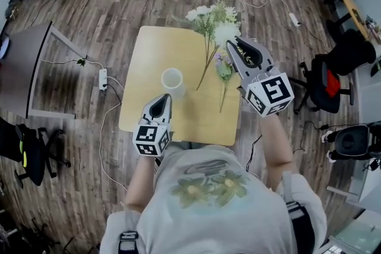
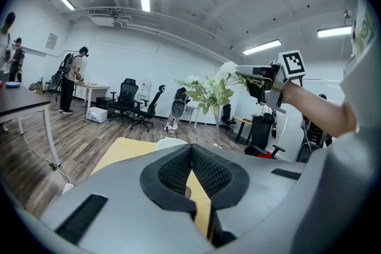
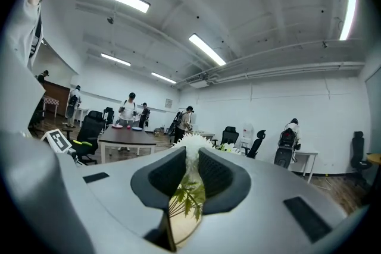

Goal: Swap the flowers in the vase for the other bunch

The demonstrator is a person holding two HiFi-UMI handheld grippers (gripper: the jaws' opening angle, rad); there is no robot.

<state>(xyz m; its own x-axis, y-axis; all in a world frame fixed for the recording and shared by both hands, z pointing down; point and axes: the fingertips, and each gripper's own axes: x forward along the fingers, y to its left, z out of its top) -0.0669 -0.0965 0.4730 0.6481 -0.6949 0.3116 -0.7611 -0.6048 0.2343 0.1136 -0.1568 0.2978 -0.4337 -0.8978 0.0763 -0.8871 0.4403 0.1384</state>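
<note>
A translucent white vase [image 1: 172, 81] stands with nothing in it near the middle of the pale wooden table [image 1: 149, 47]; its rim [image 2: 171, 141] shows just past my left jaws. A bunch of white flowers with green leaves [image 1: 215, 24] hangs above the table's far right part, and my right gripper [image 1: 233, 43] is shut on it. In the right gripper view a white bloom [image 3: 190, 143] and leaves sit between the pads. A second bunch with purple blooms [image 1: 225, 70] lies on the table under that gripper. My left gripper [image 1: 166, 98] is shut and holds nothing, just in front of the vase.
Black office chairs [image 1: 333, 77] stand to the right of the table. A power strip [image 1: 102, 78] and cables lie on the floor at the left, beside a dark desk [image 1: 24, 62]. Several people stand at desks [image 3: 128, 137] further back in the room.
</note>
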